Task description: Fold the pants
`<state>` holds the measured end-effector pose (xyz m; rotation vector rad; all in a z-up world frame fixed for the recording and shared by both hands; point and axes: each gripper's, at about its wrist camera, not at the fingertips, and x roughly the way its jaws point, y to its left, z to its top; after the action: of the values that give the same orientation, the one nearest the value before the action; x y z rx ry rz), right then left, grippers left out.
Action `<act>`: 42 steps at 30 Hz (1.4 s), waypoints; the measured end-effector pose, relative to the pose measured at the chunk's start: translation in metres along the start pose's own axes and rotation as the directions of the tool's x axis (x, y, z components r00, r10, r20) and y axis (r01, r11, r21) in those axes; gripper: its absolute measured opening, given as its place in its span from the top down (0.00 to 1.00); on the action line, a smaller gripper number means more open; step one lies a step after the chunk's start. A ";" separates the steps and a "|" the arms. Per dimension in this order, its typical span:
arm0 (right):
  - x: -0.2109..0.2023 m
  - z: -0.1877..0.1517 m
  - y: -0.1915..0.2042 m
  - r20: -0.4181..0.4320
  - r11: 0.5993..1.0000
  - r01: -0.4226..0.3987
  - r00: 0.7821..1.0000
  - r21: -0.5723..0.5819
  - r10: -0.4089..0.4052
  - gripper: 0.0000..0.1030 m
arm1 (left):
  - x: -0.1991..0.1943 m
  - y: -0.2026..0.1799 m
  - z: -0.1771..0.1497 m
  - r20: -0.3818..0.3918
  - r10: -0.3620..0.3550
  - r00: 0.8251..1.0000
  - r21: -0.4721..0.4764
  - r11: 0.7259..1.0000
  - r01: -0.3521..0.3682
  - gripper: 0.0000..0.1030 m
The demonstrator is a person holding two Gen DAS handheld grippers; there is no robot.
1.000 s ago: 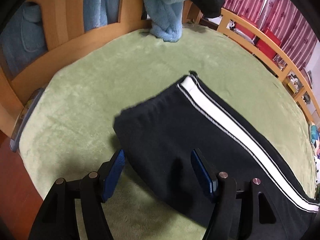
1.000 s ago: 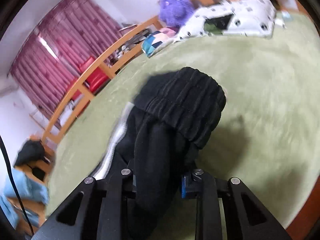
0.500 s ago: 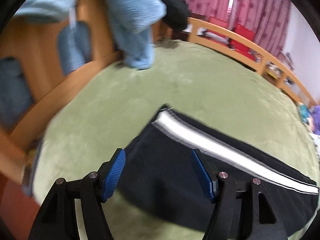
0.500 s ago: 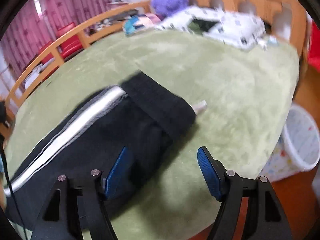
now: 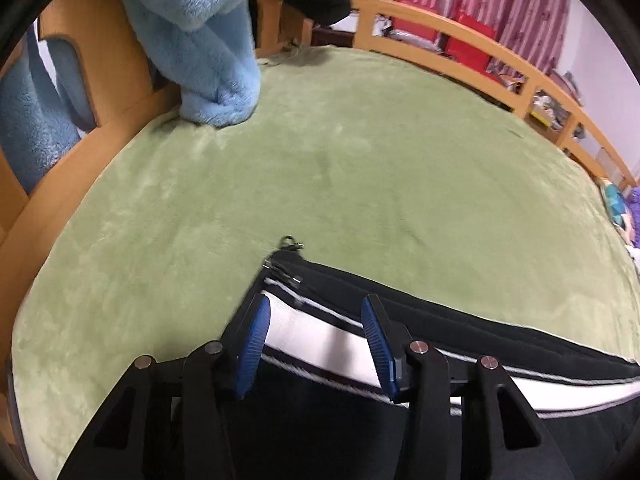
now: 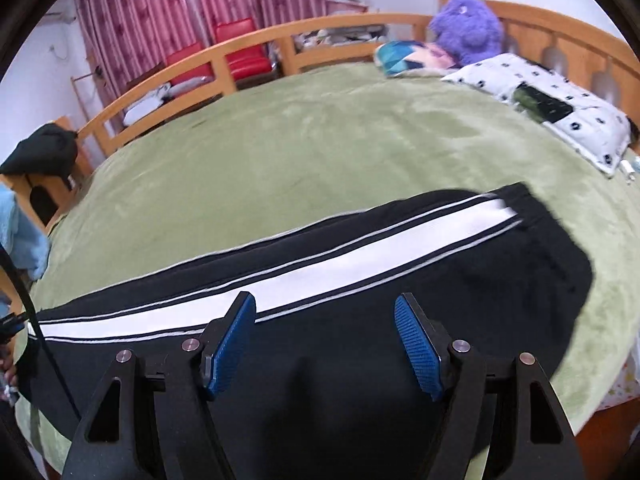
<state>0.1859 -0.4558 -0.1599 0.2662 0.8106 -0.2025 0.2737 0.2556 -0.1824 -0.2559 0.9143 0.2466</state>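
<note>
1. Pants (image 6: 360, 360): matt black cloth, smooth white stripe.
2. Blanket (image 5: 360, 160): plushy green fleece with a soft sheen.
3. Rail (image 6: 256, 40): smooth varnished wood.
4. Robe (image 5: 200, 40): fluffy blue pile.
5. Pads (image 6: 418, 344): ribbed blue rubber on matt black plastic.

The pants (image 6: 360, 280) lie stretched across the lower half of the right wrist frame, on the bed cover (image 6: 300, 140). Behind them, at upper right, a pillow (image 6: 560, 112) lies on the cover with a plush toy (image 6: 468, 28) beyond it. In the left wrist frame a fleece garment (image 5: 208, 48) hangs at upper left, touching the cover; the bed rail (image 5: 480, 36) runs along the upper right.
</note>
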 end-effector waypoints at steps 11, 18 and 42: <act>0.035 -0.010 0.024 -0.076 0.998 -0.023 0.997 0.067 0.028 0.31 | -0.002 0.011 0.017 0.067 -0.072 0.995 -0.029 0.997 0.074 0.85; 0.038 0.001 0.038 -0.039 0.996 -0.052 0.998 0.076 0.055 0.32 | -0.004 0.021 0.036 0.117 -0.075 0.990 -0.088 0.992 0.086 0.88; 0.047 -0.014 0.103 -0.129 0.991 -0.130 0.983 0.018 0.131 0.32 | -0.116 0.083 -0.087 0.056 -0.159 0.986 -0.121 0.979 0.165 0.38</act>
<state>0.2363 -0.3572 -0.1876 0.3427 0.9185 -0.0662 0.1142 0.2941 -0.1493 -0.4374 0.8283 0.1583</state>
